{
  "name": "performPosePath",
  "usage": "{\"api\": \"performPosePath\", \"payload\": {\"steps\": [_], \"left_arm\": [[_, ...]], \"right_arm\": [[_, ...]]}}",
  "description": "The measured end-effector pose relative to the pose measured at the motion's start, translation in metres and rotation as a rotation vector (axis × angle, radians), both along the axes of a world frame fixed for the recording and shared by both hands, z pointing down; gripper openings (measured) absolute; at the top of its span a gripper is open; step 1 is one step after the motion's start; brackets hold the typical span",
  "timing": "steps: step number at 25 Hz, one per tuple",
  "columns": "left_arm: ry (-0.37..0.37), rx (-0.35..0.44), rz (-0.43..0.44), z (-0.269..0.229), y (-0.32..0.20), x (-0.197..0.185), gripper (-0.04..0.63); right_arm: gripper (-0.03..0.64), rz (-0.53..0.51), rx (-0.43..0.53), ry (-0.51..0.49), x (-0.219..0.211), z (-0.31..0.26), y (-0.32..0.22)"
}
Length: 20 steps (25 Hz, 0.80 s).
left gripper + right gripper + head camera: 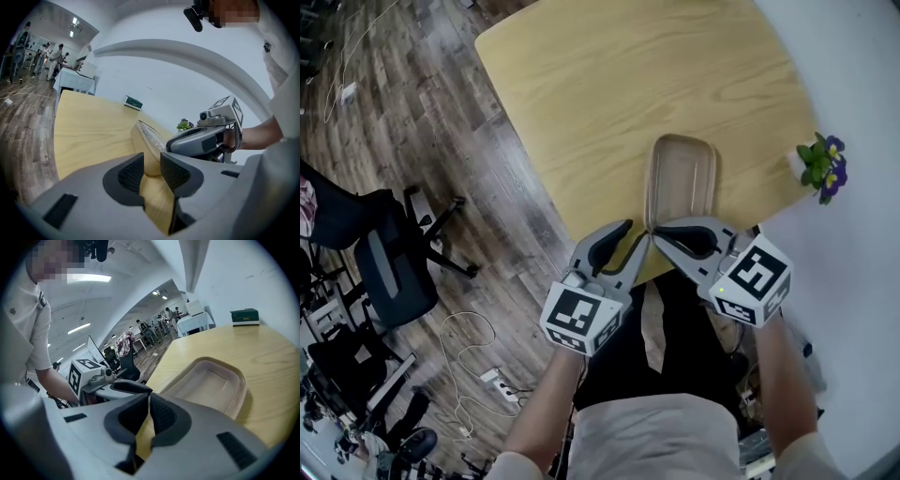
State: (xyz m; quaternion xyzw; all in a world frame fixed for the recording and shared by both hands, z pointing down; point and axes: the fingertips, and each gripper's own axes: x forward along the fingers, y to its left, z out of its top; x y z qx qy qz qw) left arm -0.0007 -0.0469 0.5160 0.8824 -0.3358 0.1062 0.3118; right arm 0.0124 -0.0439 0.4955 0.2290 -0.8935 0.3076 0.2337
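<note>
**Q:** Inventory, left to right?

**A:** One office chair [389, 272] on the floor. One wooden table [609, 84]. On it, one empty beige tray [680, 178] lies by the near edge, and one potted plant [821, 165] with purple flowers stands at the right edge. One green box [244, 316] sits at the far side. Two grippers are in view.

**Q:** Left gripper [637, 232]?

**A:** Its jaws are clamped on the tray's near left corner, and the rim fills the gap between the pads.

**Q:** Right gripper [660, 234]?

**A:** Its jaws are together with nothing between them. Its tips are just beside the left gripper's tips, at that same corner. The rest of the tray lies to its right
</note>
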Motion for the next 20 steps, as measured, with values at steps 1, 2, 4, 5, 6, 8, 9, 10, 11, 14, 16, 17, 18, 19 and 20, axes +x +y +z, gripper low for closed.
{"api": "performPosePath", "payload": {"steps": [1, 2, 4, 5, 6, 8, 9, 10, 11, 14, 16, 17, 18, 19, 20], "left_arm": [[0.002, -0.002, 0.003, 0.0, 0.0, 0.001, 0.106], [0.001, -0.004, 0.007, 0.0, -0.001, 0.002, 0.106], [-0.004, -0.006, 0.015, 0.0, 0.0, 0.004, 0.106], [-0.007, -0.008, 0.018, 0.0, 0.0, 0.005, 0.106], [-0.009, -0.009, 0.019, 0.0, 0.0, 0.005, 0.106], [-0.013, -0.009, 0.019, 0.0, -0.001, 0.004, 0.106], [-0.014, -0.01, 0.018, 0.0, -0.001, 0.004, 0.106], [-0.015, -0.011, 0.017, 0.0, -0.001, 0.003, 0.106], [-0.016, -0.013, 0.014, -0.001, -0.001, 0.003, 0.106], [-0.023, -0.018, 0.009, -0.001, 0.0, 0.0, 0.106], [-0.03, -0.021, 0.005, 0.0, -0.001, -0.002, 0.106], [-0.034, -0.024, 0.003, 0.001, -0.001, -0.003, 0.106], [-0.038, -0.027, 0.002, 0.003, -0.001, -0.003, 0.106], [-0.044, -0.03, 0.002, 0.004, -0.001, -0.003, 0.106], [-0.05, -0.034, 0.001, 0.006, 0.0, -0.004, 0.106]], "right_arm": [[0.018, 0.005, 0.0, -0.002, 0.001, -0.001, -0.001], [0.018, 0.009, -0.001, -0.004, 0.003, -0.001, -0.001], [0.018, 0.013, -0.004, -0.006, 0.005, -0.002, 0.0], [0.018, 0.012, -0.004, -0.004, 0.006, -0.003, 0.0], [0.019, 0.012, -0.003, -0.002, 0.007, -0.004, 0.0], [0.018, 0.015, 0.0, -0.003, 0.007, -0.005, 0.0], [0.018, 0.017, 0.0, -0.006, 0.007, -0.006, -0.001], [0.018, 0.019, 0.0, -0.008, 0.006, -0.007, -0.001], [0.018, 0.02, -0.001, -0.008, 0.006, -0.008, -0.001], [0.018, 0.019, -0.002, -0.005, 0.003, -0.011, 0.001], [0.018, 0.019, -0.004, -0.007, 0.002, -0.012, 0.001], [0.018, 0.019, -0.006, -0.009, 0.001, -0.012, 0.001], [0.018, 0.019, -0.008, -0.011, 0.001, -0.012, 0.001], [0.018, 0.017, -0.01, -0.014, 0.001, -0.012, 0.002], [0.018, 0.015, -0.01, -0.016, 0.001, -0.013, 0.002]]}}
